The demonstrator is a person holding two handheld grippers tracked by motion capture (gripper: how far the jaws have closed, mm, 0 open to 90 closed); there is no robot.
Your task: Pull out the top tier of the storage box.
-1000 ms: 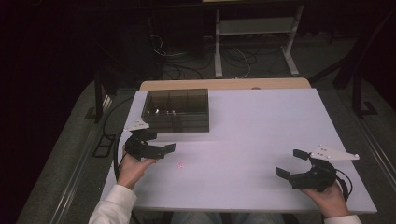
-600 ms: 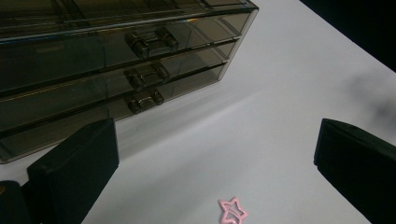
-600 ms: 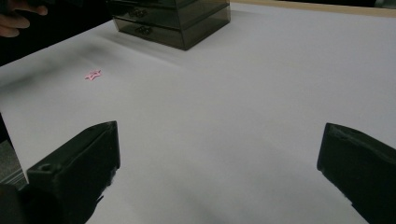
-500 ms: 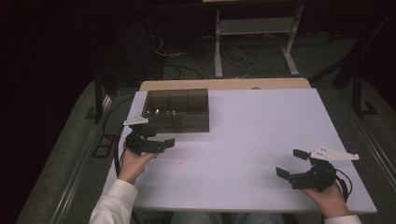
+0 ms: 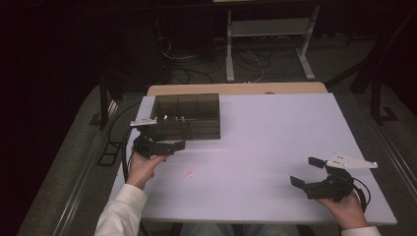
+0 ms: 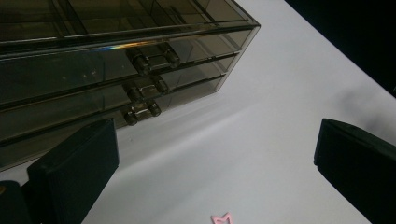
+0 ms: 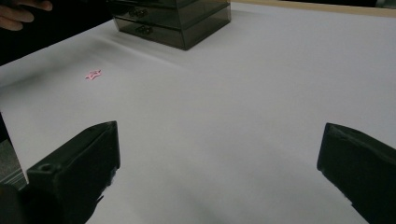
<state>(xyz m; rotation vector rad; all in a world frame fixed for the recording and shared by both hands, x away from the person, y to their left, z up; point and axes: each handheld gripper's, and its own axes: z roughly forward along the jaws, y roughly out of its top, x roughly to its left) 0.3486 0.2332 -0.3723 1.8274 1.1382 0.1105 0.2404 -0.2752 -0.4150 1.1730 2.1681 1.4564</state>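
— At the near-left corner of the smoked drawer box [image 5: 187,117], the left gripper [image 5: 164,145] hovers with its fingers [image 6: 74,161] spread apart and nothing between them. What does the next move turn on?

— On which way the handles lie from those fingers. In the left gripper view, the 3 drawer handles [image 6: 144,84] sit stacked on the box's front face, ahead of the fingers and up-left of the gap between them (each handle a short bar running along its drawer front).

— And the small pink star [image 5: 189,173]?

— It lies flat on the white worktop [image 5: 275,142], in front of the box and on the person's side of the left gripper, near it yet not touching. The same star shows at the bottom edge of the left gripper view, below the gap.

— Which hand is nearer?

— The left, clearly, for both box and star. The right gripper [image 5: 314,177] sits well apart at the worktop's near-right, fingers [image 7: 77,163] wide and holding nothing, the box far off across bare worktop in its own view.

— So the likely step?

— Judging by the aim, a reach for a drawer handle with the left.
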